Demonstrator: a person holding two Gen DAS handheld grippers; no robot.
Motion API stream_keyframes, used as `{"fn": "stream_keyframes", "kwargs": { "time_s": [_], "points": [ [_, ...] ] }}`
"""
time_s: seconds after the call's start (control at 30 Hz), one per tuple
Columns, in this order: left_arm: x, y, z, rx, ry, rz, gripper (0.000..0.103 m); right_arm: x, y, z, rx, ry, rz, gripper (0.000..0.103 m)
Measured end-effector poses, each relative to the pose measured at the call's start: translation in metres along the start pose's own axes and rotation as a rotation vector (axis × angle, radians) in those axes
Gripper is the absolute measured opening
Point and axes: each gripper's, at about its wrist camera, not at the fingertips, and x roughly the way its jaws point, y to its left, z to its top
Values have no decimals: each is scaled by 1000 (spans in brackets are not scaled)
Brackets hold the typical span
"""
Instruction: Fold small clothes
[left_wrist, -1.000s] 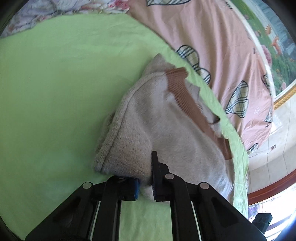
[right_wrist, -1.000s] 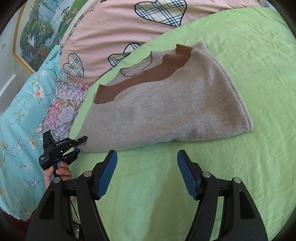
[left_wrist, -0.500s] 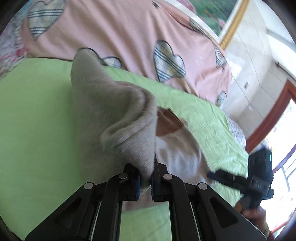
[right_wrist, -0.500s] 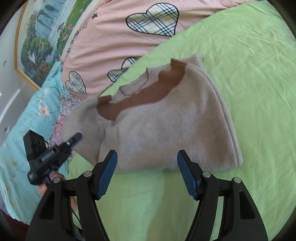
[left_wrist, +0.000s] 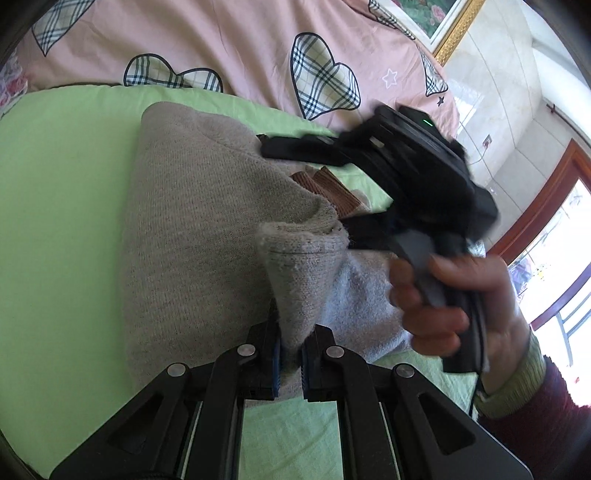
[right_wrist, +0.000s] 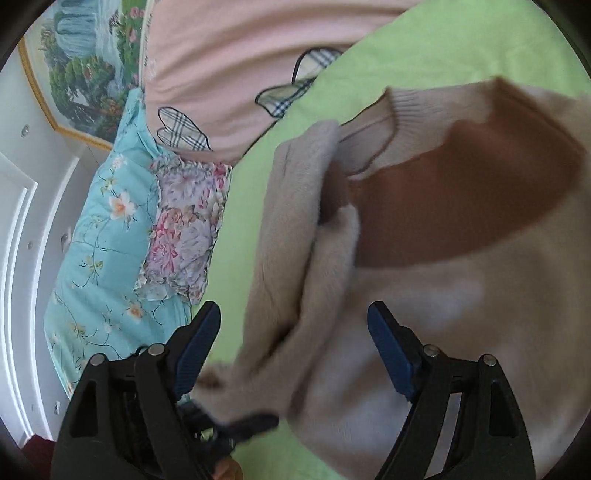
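Sweater on the green sheet: its side flap, lying flat a second ago, now rides pinched in the left gripper toward three o'clock; right gripper, jaws just widening and empty, hovers over the collar for the next fold.

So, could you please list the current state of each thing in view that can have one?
Sweater: partly folded on the green sheet, one edge lifted.
Left gripper: shut on the sweater's edge.
Right gripper: open over the sweater, jaws just widened, gripping nothing.
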Motion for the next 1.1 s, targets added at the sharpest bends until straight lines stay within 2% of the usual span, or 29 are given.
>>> {"fn": "stream_keyframes", "kwargs": {
  "time_s": [0.03, 0.1, 0.17, 0.23, 0.3, 0.4, 0.57, 0.63, 0.77, 0.9, 1.0, 1.1],
  "points": [
    [0, -1, 1, 7, 2, 5, 6, 12, -1, 9, 12, 9, 14, 82],
    [1, -2, 1, 22, 5, 12, 6, 30, -5, 23, 26, 16, 13, 71],
    [1, -2, 1, 29, 10, 18, 6, 43, -11, 35, 44, 23, -6, 44],
    [0, -4, 0, 33, 12, 19, 6, 47, -14, 41, 48, 24, -3, 22],
    [-4, -9, 3, 40, 6, 3, 6, 38, -8, 44, 27, 0, -18, 18],
    [-8, -27, 11, 62, -5, -52, 6, 5, 17, 45, -72, -57, -31, 17],
    [11, -82, 16, 130, 9, -153, 6, -66, 37, 49, -202, -140, -135, 17],
    [25, -98, 12, 150, 23, -161, 6, -90, 28, 49, -206, -162, -181, 17],
    [63, -116, -2, 153, 99, -164, 6, -123, -23, 34, -109, -180, -264, 17],
    [83, -126, -15, 177, 155, -159, 6, -132, -64, 17, -31, -194, -297, 17],
    [90, -133, -21, 209, 168, -133, 7, -134, -76, 10, -24, -202, -318, 17],
    [98, -129, -20, 195, 194, -113, 7, -131, -78, 8, -32, -223, -334, 17]
  ]
}}
